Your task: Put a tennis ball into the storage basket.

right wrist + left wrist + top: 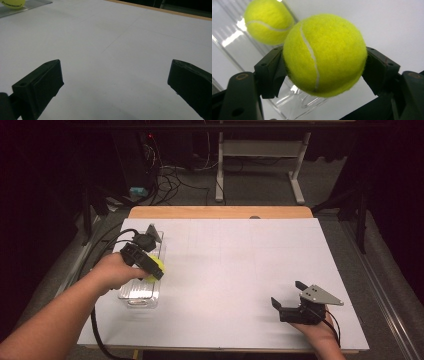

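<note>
From the high view, the left gripper [152,268] holds a tennis ball [156,266] over the clear tray [142,297] at the table's left edge, while the right gripper [288,295] rests near the front right with jaws spread. The left gripper view shows both jaws pressed against that ball [324,55], a second ball [268,22] lying in the tray [294,100] beyond. In the right gripper view, the jaws stand wide apart over the bare white table [120,45].

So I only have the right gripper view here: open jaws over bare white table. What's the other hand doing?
Observer: The left gripper is shut on a tennis ball.
Operator: Where is it holding that?
Observer: By the right edge of a clear plastic tray at the table's left side.
Operator: Anything in the tray?
Observer: A second tennis ball lies in it, as the left gripper view shows.
</note>
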{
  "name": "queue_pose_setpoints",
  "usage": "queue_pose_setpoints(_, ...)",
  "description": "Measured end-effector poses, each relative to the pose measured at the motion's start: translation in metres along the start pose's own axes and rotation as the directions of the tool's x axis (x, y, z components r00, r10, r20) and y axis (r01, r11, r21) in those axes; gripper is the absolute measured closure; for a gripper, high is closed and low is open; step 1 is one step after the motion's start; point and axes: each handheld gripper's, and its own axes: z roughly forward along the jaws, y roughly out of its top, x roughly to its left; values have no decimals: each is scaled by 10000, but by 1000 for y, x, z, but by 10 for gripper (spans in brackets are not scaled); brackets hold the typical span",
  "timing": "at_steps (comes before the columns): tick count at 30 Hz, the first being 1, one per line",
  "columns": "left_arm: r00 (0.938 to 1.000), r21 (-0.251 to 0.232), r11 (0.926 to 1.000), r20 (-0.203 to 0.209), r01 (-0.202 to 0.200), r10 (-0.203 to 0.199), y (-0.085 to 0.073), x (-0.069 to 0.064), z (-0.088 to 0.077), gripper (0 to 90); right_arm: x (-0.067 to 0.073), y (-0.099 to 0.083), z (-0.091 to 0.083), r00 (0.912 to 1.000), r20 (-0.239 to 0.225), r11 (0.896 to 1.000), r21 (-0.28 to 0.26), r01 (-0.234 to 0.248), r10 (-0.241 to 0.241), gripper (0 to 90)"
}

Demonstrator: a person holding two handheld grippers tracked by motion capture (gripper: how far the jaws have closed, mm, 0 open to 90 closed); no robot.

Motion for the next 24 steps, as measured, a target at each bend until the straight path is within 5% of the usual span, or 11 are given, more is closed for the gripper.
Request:
queue_pose_setpoints(11,9983,204,9981,-94,582,-580,-15,23,6,262,2,0,2,9999,-61,9999,84,93,-92,0)
queue_pose_setpoints(24,9960,495,9948,-15,894,-894,-23,33,30,261,4,-1,3,9999,-86,9998,143,142,-140,0)
